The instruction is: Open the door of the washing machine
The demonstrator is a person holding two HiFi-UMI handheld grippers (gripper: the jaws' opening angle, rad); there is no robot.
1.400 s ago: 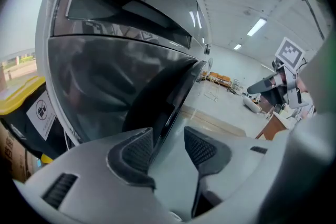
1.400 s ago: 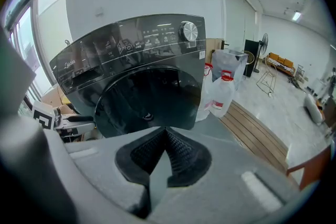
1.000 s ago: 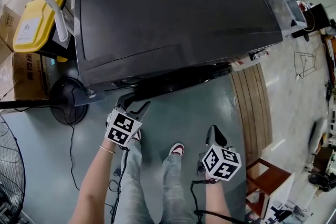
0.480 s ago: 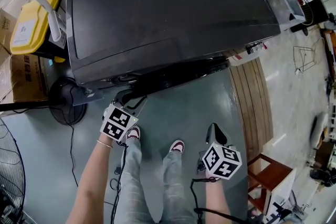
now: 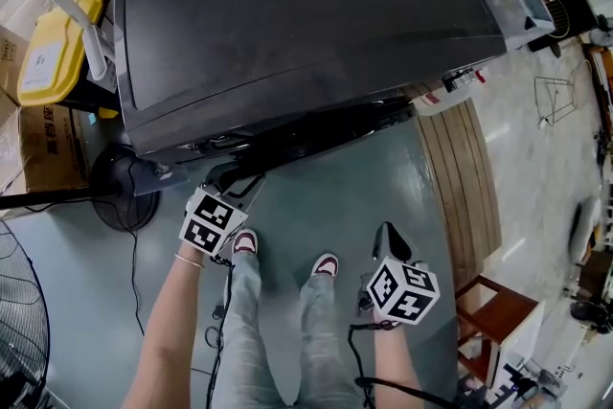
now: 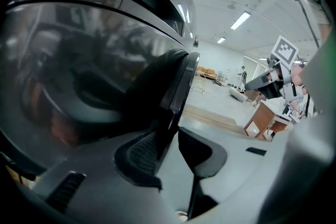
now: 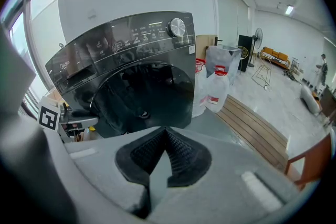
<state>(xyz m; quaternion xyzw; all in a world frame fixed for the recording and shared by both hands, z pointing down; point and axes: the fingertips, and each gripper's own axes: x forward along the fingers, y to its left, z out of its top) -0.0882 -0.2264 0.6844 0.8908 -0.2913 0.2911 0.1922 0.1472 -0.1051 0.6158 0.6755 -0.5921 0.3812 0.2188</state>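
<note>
The dark grey washing machine [image 5: 306, 24] fills the top of the head view, and its round door [image 5: 316, 137] shows as a black band along the front. My left gripper [image 5: 239, 179] reaches under that front at the door's left side. In the left gripper view the door's black rim [image 6: 178, 86] stands between the closing jaws of the left gripper [image 6: 170, 136]; the left pad [image 6: 142, 149] lies against it, and a thin gap shows at the right pad. My right gripper [image 5: 388, 239] hangs back from the machine, and in its own view the right gripper [image 7: 164, 136] is shut on nothing, facing the door [image 7: 142, 97].
A yellow container [image 5: 43, 53], a cardboard box [image 5: 43, 148] and a fan's base [image 5: 120, 187] stand left of the machine. Wooden planks [image 5: 469, 187] and a red-brown stool [image 5: 498, 316] lie to the right. Plastic jugs [image 7: 215, 81] stand beside the machine. The person's shoes [image 5: 326, 265] are below.
The left gripper's jaws have narrowed round the door's rim. Both hands have stayed where they were; the head view has shifted slightly.
</note>
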